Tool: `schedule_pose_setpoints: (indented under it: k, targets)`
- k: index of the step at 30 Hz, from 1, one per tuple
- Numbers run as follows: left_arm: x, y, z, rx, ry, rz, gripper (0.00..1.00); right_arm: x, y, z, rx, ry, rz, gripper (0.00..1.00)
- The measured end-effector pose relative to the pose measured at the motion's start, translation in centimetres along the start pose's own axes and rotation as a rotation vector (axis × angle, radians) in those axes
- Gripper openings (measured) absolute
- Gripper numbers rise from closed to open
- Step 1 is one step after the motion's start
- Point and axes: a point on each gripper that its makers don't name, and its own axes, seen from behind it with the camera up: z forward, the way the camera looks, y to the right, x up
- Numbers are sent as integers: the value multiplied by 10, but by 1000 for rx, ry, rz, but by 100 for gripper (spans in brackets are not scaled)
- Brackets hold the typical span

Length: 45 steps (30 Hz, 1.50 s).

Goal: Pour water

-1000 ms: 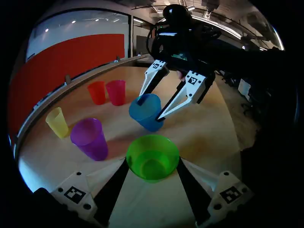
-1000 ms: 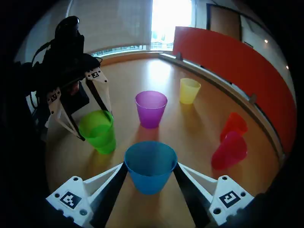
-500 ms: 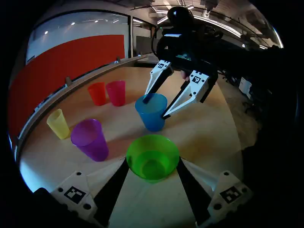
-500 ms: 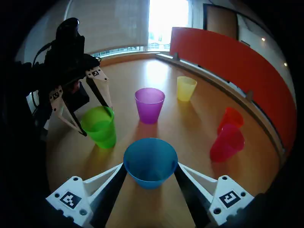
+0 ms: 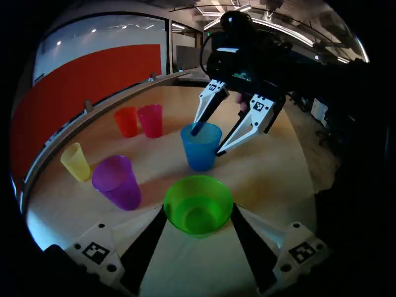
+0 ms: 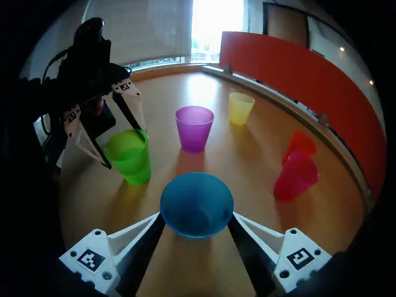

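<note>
In the left gripper view my left gripper [image 5: 198,210] is shut on a green cup [image 5: 198,203], held upright; a liquid level seems to show inside it. Beyond it my right gripper [image 5: 206,143] is shut on a blue cup [image 5: 200,148], which stands upright just behind the green one. In the right gripper view the blue cup [image 6: 196,203] sits between the fingers of my right gripper [image 6: 196,218], its mouth turned toward the camera. To its left the left gripper [image 6: 125,148] holds the green cup [image 6: 129,157]. Both cups hang close over the wooden table [image 5: 267,168].
On the table stand a purple cup [image 5: 116,180], a yellow cup [image 5: 75,161], an orange cup [image 5: 126,121] and a pink cup [image 5: 151,120]. A raised rim and a red wall panel [image 5: 74,84] run along the table's far side. The table's edge [image 5: 304,163] drops off at the right.
The blue cup was tilted toward the green cup; the right gripper has swung it back upright and drawn it slightly away. The green cup and left gripper have stayed put.
</note>
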Motion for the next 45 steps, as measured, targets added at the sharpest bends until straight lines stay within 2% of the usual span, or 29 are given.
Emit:
schedule_pose_setpoints:
  k: [8,15,24,36,45]
  targets:
    - [-2,1,1,-11,-14,-10,94,-2,-2,2,-1,-3,5,100]
    - [-2,-4,1,0,-8,-36,95,-3,-1,1,-7,-3,9,100]
    - [-10,-6,-3,17,-22,-36,96,-11,-3,-2,-15,-17,15,100]
    - [-25,-3,-14,28,-63,-33,96,-23,-6,-10,-34,-30,16,100]
    - [-35,-10,-33,67,-78,-52,96,-30,-9,-17,-56,-25,35,100]
